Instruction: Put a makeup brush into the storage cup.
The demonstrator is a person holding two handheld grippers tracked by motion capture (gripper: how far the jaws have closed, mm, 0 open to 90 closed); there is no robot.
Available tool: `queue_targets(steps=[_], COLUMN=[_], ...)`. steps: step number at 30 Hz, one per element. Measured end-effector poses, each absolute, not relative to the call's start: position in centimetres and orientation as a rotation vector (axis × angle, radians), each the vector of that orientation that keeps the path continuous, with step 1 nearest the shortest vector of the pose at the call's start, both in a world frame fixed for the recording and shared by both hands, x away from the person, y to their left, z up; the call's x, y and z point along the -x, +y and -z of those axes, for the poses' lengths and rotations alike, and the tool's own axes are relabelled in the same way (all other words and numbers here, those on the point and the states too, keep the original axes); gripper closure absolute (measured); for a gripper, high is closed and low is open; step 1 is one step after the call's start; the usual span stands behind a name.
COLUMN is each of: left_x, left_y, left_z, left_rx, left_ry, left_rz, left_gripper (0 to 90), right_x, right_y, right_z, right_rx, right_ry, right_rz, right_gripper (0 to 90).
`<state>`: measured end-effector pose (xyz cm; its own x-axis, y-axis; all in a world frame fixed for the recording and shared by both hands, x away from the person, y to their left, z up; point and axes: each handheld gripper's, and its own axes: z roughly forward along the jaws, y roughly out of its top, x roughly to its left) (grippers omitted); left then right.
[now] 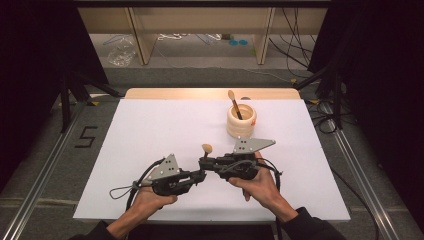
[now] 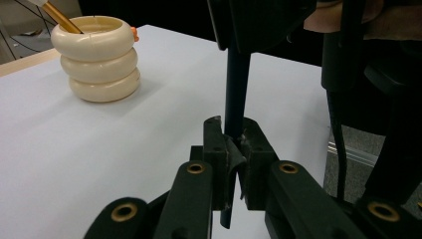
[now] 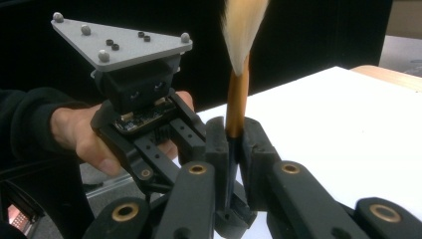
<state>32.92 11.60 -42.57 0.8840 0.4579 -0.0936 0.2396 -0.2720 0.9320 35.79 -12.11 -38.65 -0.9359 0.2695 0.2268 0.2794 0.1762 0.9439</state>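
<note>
A brush (image 1: 206, 148) with a pale bristle head, a gold ferrule (image 3: 237, 84) and a dark handle (image 2: 236, 84) stands upright over the near middle of the white mat (image 1: 150, 130). Both grippers hold it. My left gripper (image 2: 234, 144) is shut on the lower handle, and my right gripper (image 3: 233, 144) is shut just above it, where ferrule meets handle. From above, the left gripper (image 1: 201, 174) and the right gripper (image 1: 204, 162) meet tip to tip. A cream ribbed holder (image 1: 241, 120) with a second brush (image 1: 233, 102) stands behind them.
The holder (image 2: 95, 57) is a short way behind and right of the grippers. Wooden table edge (image 1: 210, 93) runs along the far side of the mat. Shelving legs, cables and a plastic bag (image 1: 120, 52) lie on the floor beyond. Metal rails flank the table.
</note>
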Motion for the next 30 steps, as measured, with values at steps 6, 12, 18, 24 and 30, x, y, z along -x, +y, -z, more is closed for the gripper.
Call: queue_targets(steps=[6,12,18,24,30], left_x=[-33.1,-33.0,-32.7,-32.6,-32.1], left_y=[11.7,11.9,12.2,13.1,13.7], left_z=[42.6,42.5,42.5,42.4,42.3], left_rx=[-1.872,-1.880,-1.905,-1.930,-1.958], left_ry=[0.502,0.527,0.562,0.552,0.570], left_rz=[-0.228,-0.247,-0.255,-0.309,-0.348], left_gripper=[82.9,64.2,51.9,43.7,37.7], right_x=[-35.7,-35.8,-36.1,-36.7,-37.3], right_y=[-12.1,-12.3,-13.0,-14.1,-15.4], right_z=[38.6,38.6,38.4,38.2,37.9], right_rx=[0.558,0.566,0.579,0.633,0.708], right_ry=[-2.437,-2.472,-2.507,-2.571,-2.631], right_rz=[1.918,1.914,1.918,1.906,1.892], right_gripper=[84.6,84.6,84.6,84.7,84.6])
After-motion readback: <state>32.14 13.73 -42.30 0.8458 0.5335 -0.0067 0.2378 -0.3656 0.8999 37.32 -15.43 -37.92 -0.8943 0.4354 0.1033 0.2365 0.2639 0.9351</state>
